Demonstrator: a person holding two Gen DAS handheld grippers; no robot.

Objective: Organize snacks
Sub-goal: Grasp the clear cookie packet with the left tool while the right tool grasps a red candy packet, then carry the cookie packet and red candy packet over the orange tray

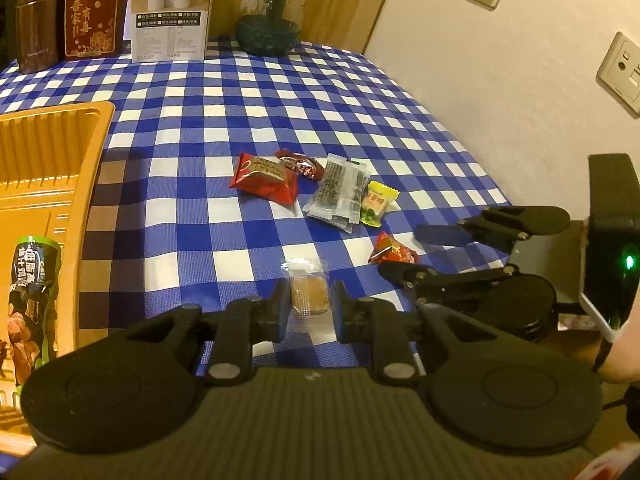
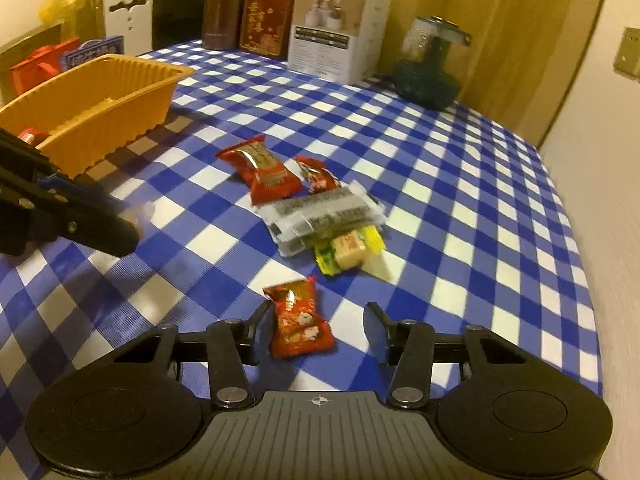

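The left gripper (image 1: 310, 307) pinches a light, crinkly clear-wrapped brown biscuit (image 1: 309, 295). The right gripper (image 2: 316, 328), jaws apart, straddles a small red foil candy packet (image 2: 299, 322); it looks slippery and soft, best pinched across its middle.

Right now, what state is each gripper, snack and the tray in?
Left gripper: shut on clear-wrapped brown pastry.
Right gripper: open around small red candy packet, lying flat.
Orange plastic tray: upright, partly filled.
Clear-wrapped dark seaweed packets: stacked, sealed.
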